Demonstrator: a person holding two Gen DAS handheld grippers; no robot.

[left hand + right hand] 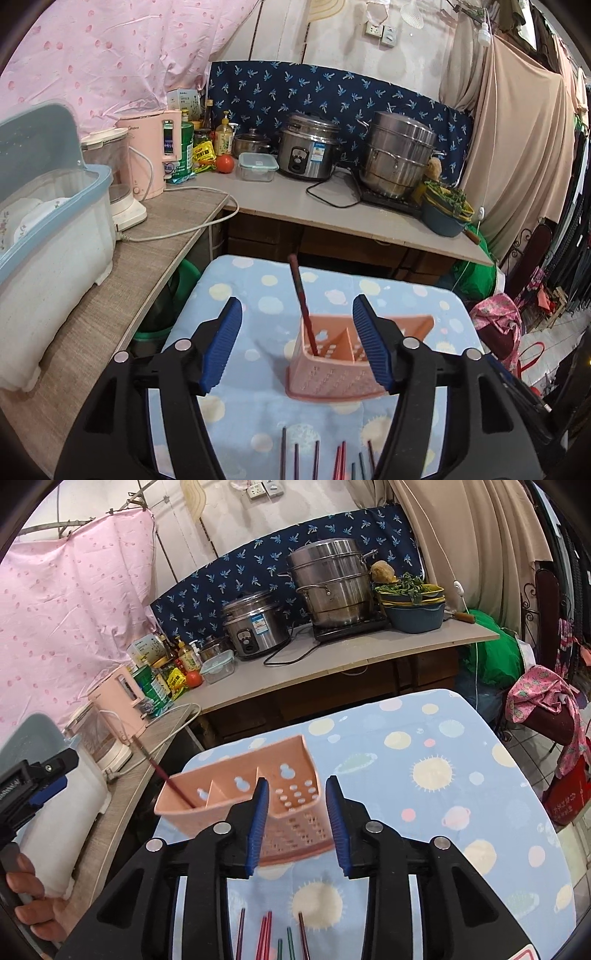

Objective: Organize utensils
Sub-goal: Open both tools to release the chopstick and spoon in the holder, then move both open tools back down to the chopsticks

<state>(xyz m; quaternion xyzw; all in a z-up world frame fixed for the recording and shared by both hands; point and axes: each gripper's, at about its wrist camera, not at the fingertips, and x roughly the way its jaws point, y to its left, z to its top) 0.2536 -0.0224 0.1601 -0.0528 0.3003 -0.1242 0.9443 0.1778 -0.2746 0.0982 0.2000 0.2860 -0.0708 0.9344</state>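
Note:
A pink perforated utensil holder [334, 363] with several compartments stands on the blue dotted tablecloth [258, 295]. One dark red chopstick [301, 295] leans in its left compartment. Several loose chopsticks [317, 458] lie near the front edge. My left gripper [297, 325] is open and empty, hovering just in front of the holder. In the right wrist view the holder [236, 797] holds the same chopstick [162, 773], and more chopsticks [273, 938] lie below. My right gripper [295, 797] is open and empty, close over the holder's right end. The left gripper's body [33, 786] shows at far left.
A counter [295, 203] behind the table carries a rice cooker [308, 146], steel steamer pot [397, 158], pink kettle [151, 151], bottles and a bowl of greens [445, 206]. A covered dish rack [44, 221] stands on the left counter. Clothes hang at right.

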